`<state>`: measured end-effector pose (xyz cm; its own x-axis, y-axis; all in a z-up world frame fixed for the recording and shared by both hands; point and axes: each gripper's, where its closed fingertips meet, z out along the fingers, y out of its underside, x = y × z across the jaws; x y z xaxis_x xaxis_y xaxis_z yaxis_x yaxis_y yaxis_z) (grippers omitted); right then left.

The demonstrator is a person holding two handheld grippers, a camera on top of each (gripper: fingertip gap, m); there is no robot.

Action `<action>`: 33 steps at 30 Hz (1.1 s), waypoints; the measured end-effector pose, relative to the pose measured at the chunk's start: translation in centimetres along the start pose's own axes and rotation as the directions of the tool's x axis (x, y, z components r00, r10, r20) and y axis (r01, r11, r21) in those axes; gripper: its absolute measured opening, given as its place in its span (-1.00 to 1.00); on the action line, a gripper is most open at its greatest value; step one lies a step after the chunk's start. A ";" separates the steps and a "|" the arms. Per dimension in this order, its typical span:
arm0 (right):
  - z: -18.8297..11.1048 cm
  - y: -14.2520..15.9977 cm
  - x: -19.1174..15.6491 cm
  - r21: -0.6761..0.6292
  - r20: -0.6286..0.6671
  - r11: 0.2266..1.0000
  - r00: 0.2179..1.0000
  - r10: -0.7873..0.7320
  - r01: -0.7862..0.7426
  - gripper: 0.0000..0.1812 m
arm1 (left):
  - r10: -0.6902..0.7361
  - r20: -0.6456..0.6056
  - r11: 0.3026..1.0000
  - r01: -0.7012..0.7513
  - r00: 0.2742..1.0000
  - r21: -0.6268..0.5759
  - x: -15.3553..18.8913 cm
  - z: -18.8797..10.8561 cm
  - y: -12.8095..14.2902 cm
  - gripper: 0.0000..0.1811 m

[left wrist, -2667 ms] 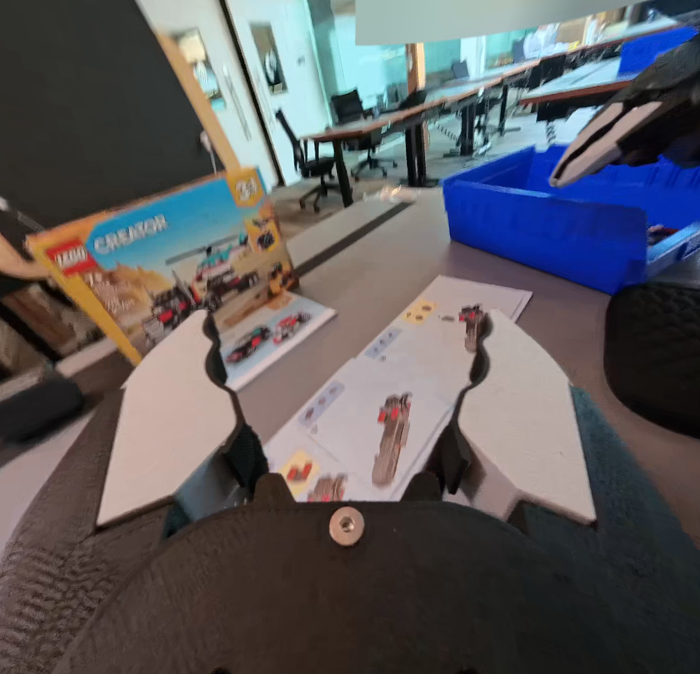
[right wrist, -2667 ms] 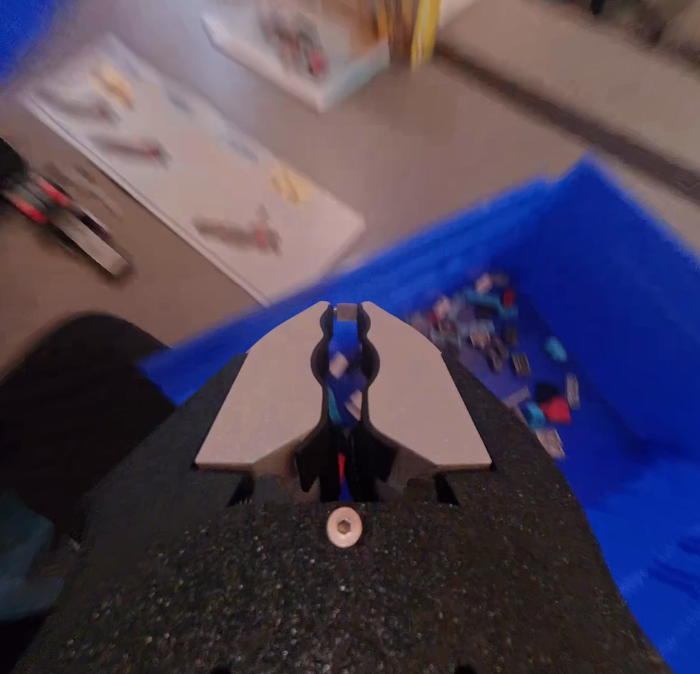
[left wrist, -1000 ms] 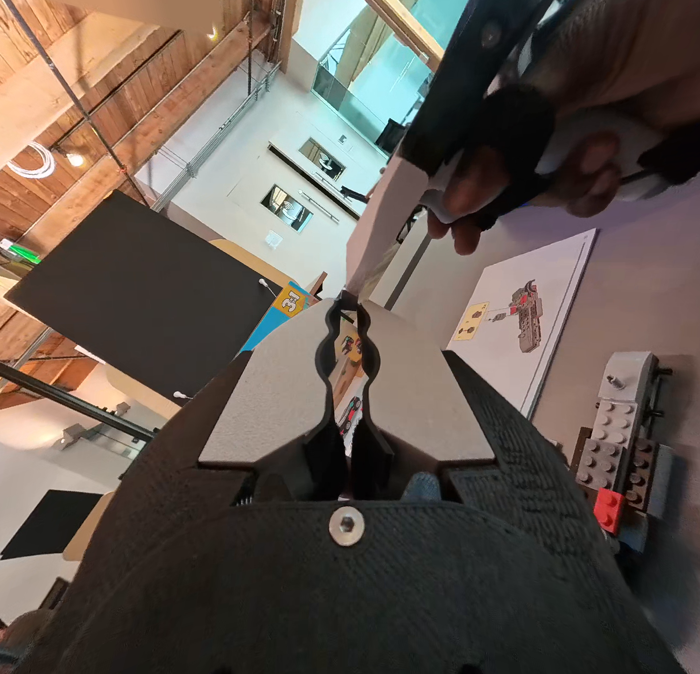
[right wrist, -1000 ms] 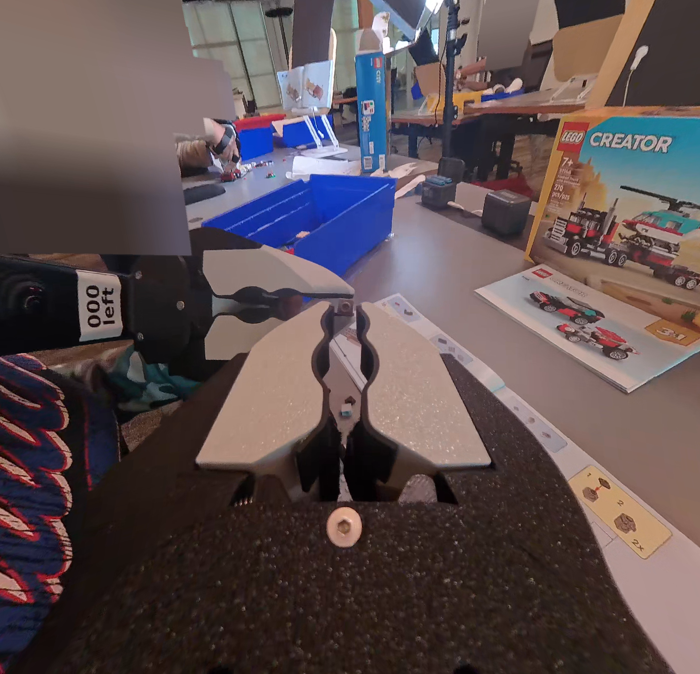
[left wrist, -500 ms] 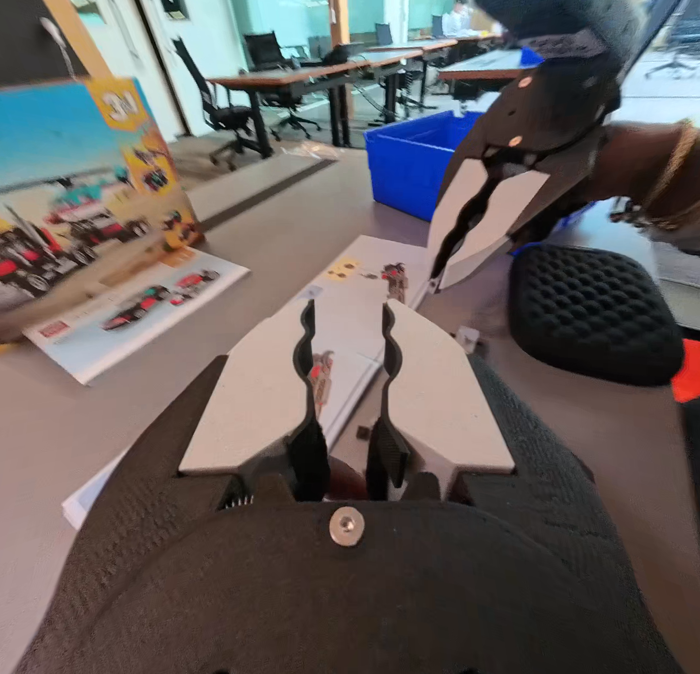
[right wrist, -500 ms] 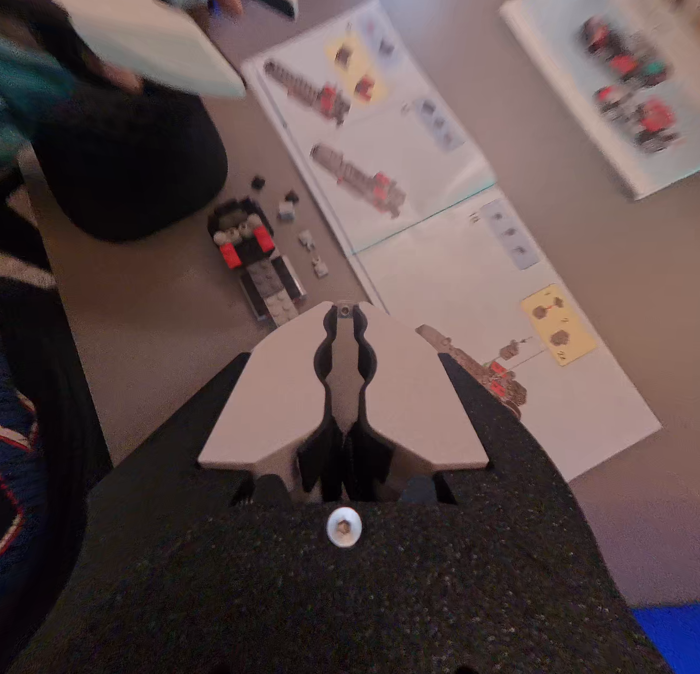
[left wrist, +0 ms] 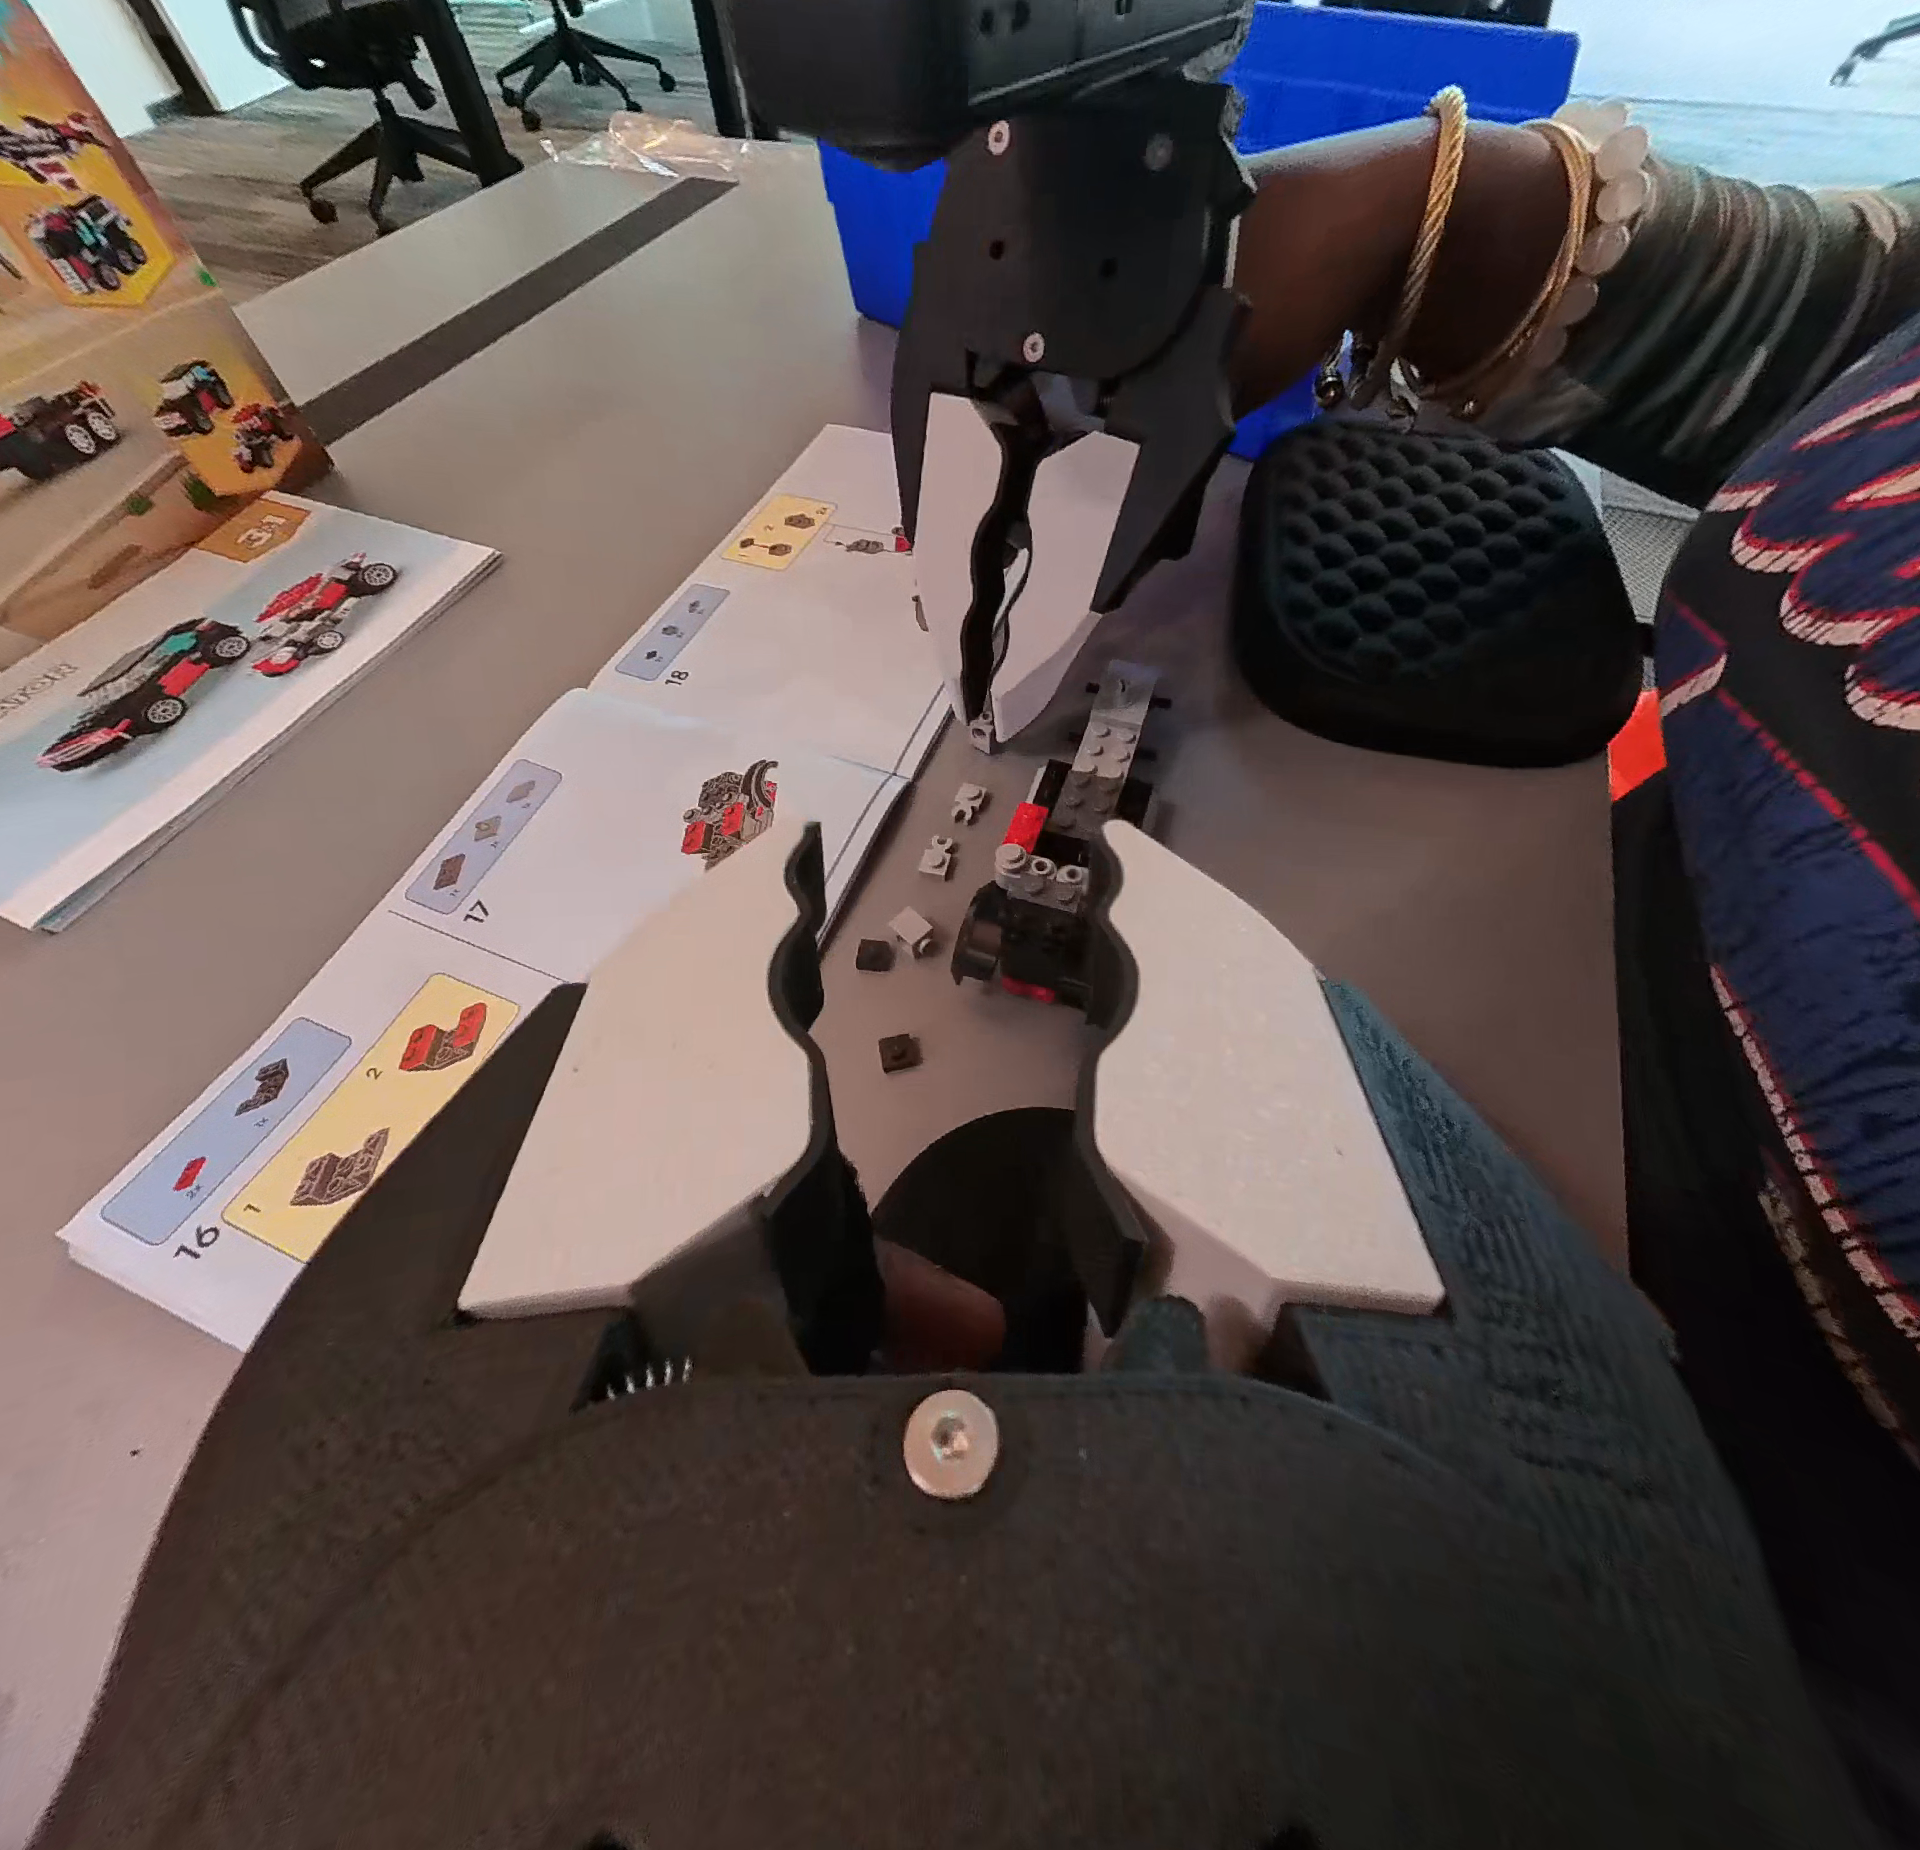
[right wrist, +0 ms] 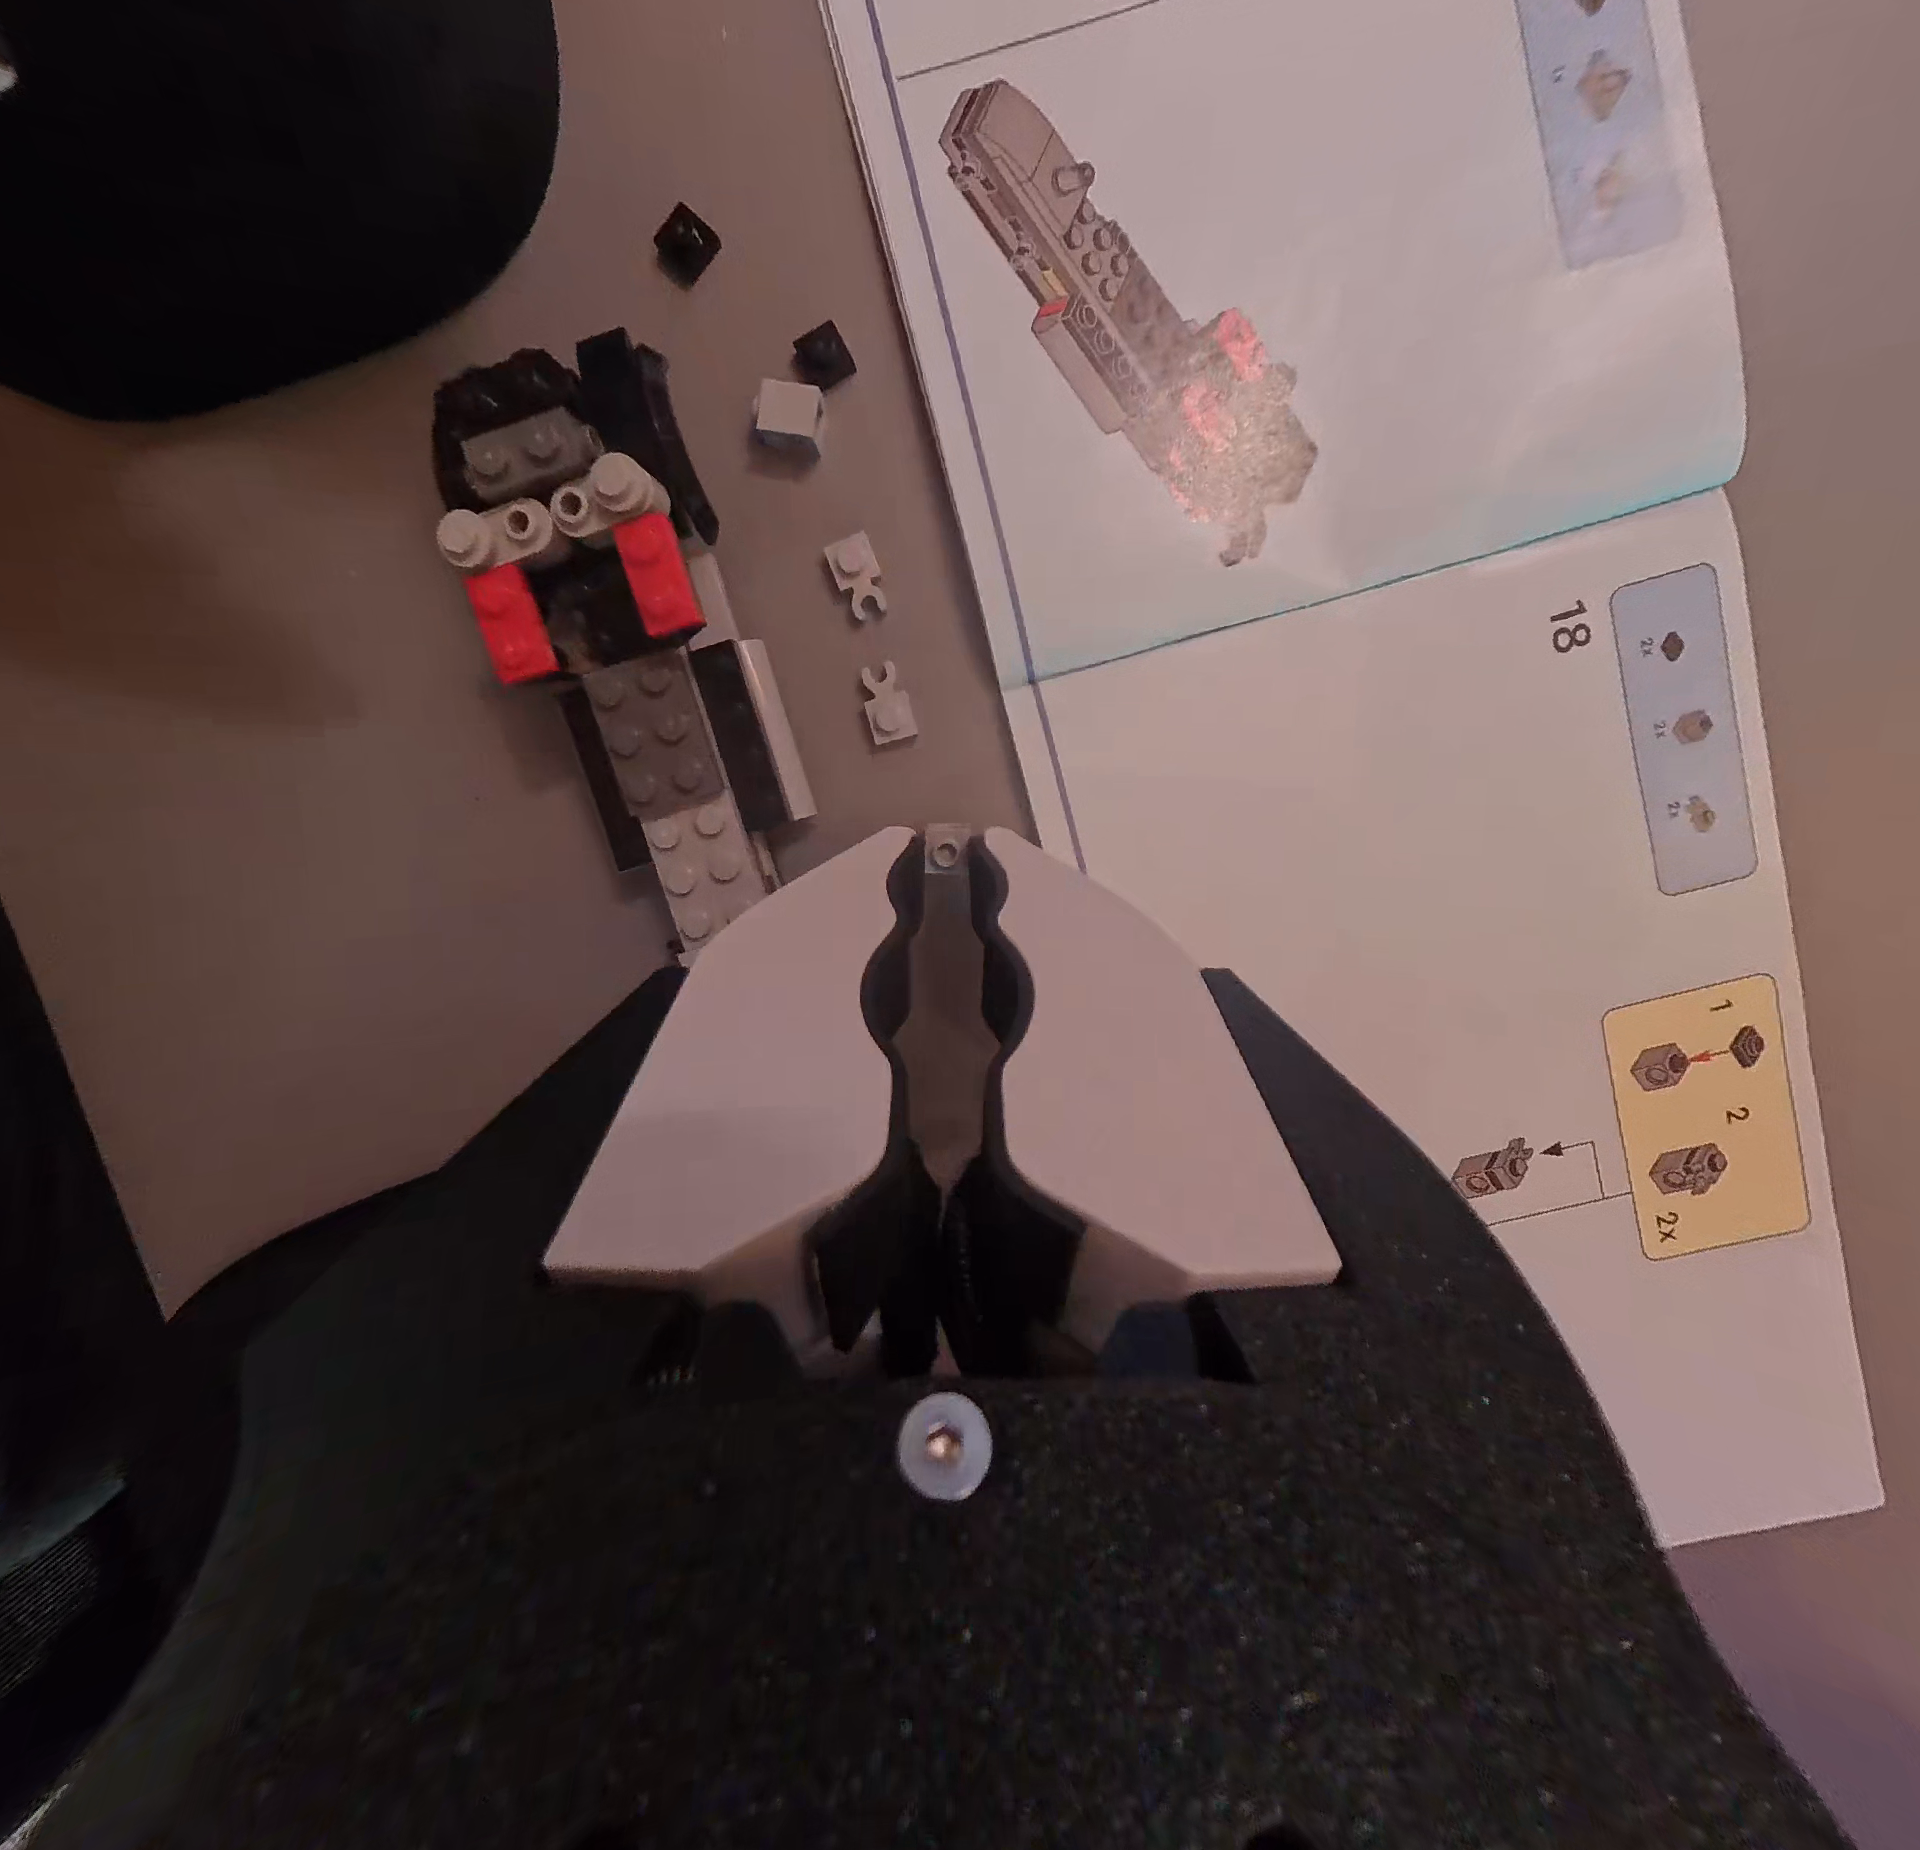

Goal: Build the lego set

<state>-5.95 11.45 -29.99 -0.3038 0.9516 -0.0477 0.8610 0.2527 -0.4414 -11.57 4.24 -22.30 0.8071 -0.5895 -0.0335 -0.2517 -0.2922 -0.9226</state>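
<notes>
Here, two claws, right claw (right wrist: 947, 850) pinching one grey brick (right wrist: 947, 853), five loose pieces

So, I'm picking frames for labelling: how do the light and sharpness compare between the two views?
Left wrist view: bright and sharp on the loose pieces, with straight edges bowed by the wide lens. Right wrist view: dim and warm-tinted, glare washing out a drawing in the instruction booklet, and the small grey piece in the right hand-held gripper slightly soft.
</notes>
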 end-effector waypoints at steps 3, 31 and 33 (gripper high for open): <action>0.0 0.1 -0.1 -0.003 0.000 1.000 1.000 -0.003 0.003 -0.90 | 0.000 -0.012 1.000 0.000 1.000 -0.014 0.2 0.2 0.3 -0.44; -8.1 6.5 6.5 0.534 -0.243 0.808 0.870 0.429 -0.249 -0.59 | 0.265 -0.379 0.829 -0.410 0.887 -0.380 -1.8 3.5 5.1 -0.81; -8.0 6.4 6.5 0.528 -0.248 0.815 0.874 0.418 -0.240 -0.59 | 0.265 -0.433 0.813 -0.441 0.861 -0.380 -1.6 3.9 5.2 -0.81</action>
<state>0.80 20.62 -25.97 0.1959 0.9806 -0.0040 0.5592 -0.1151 -0.8210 -12.14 6.60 -28.54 0.3972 -0.9115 -0.1072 -0.7640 -0.2636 -0.5889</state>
